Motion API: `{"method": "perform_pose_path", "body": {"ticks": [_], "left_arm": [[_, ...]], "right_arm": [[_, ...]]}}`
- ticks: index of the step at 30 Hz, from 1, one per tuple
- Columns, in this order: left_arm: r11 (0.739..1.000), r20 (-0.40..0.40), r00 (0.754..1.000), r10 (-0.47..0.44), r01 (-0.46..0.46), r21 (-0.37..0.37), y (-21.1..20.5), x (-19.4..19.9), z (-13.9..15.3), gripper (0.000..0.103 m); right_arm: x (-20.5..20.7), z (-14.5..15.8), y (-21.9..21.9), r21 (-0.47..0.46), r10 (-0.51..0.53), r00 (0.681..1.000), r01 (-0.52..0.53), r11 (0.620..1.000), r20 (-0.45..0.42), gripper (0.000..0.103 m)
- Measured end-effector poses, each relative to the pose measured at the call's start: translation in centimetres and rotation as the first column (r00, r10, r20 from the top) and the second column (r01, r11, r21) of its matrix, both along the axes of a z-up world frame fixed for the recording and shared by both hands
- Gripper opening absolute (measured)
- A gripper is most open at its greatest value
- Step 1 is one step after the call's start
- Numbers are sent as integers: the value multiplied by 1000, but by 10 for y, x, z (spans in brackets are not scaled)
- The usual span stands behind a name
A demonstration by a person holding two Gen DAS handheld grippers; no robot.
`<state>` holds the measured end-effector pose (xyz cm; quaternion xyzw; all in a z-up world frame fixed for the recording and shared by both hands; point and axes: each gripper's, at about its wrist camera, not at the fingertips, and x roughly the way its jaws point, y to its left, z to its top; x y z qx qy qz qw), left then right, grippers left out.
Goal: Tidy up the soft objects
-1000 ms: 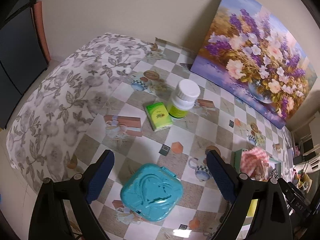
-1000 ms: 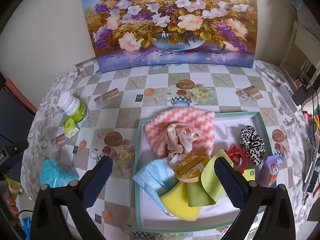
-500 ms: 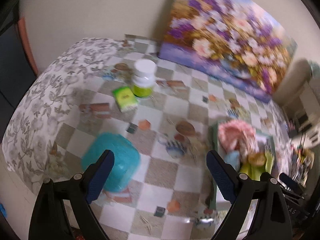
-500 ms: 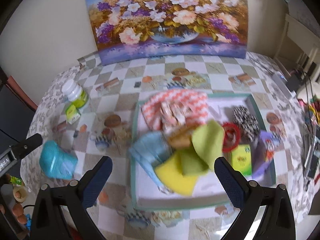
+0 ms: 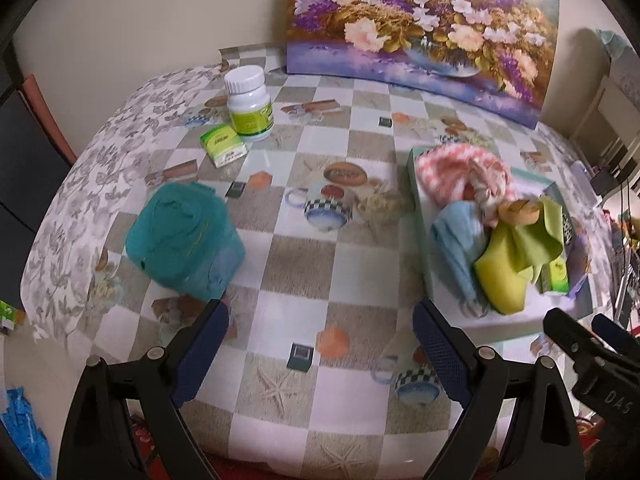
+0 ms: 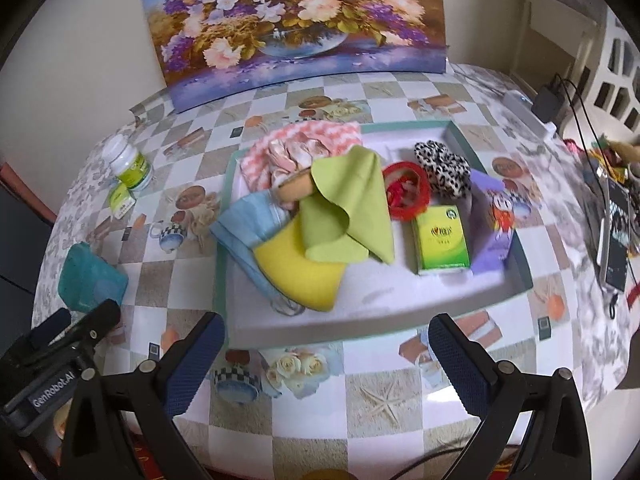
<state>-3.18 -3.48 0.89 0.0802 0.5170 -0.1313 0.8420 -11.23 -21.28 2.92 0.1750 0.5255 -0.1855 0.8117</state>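
Soft pile: cloths heaped in the tray (image 6: 516,280), green cloth (image 6: 352,204) on top, toward its left edge.
Right gripper (image 6: 326,346): jaws spread wide, empty, nearer, pile dead ahead.
Left gripper (image 5: 320,332): released, empty, the tray off to its right.
Teal box (image 5: 182,236): table's left edge.

My table (image 6: 384,400) wears a checked cloth printed with cups, roses and starfish. Directly on it I see the teal-rimmed tray (image 6: 460,304) in the middle, a teal plastic box (image 5: 184,236) well to its left, and farther back a white-capped bottle (image 5: 248,104) touching a small green carton (image 5: 222,145). A flower painting (image 6: 296,20) stands on the far edge, leaning on the wall.
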Motion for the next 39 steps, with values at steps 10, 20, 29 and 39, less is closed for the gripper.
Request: {"method": "perform_pose_path", "body": {"ticks": [10,20,29,39], "left_arm": [[999,5,1000,-14,14,43,-6,-4,-2,94],[997,-3,1000,-26,26,67,-10,-3,-3,94],[997,-10,999,-33,34,73,-12,-4,-4,94],[997,-13,999,-30,31,74,-12,-3,-3,94]], "right_arm": [[1,3,4,-24,18,1000,-18,1000,0,103],[4,3,6,-35,33,999,-33,999,-9,103],[5,2,5,-38,36,999,-36,999,-13,103],[5,2,6,-42,38,999,-39,998,-18,103]]}}
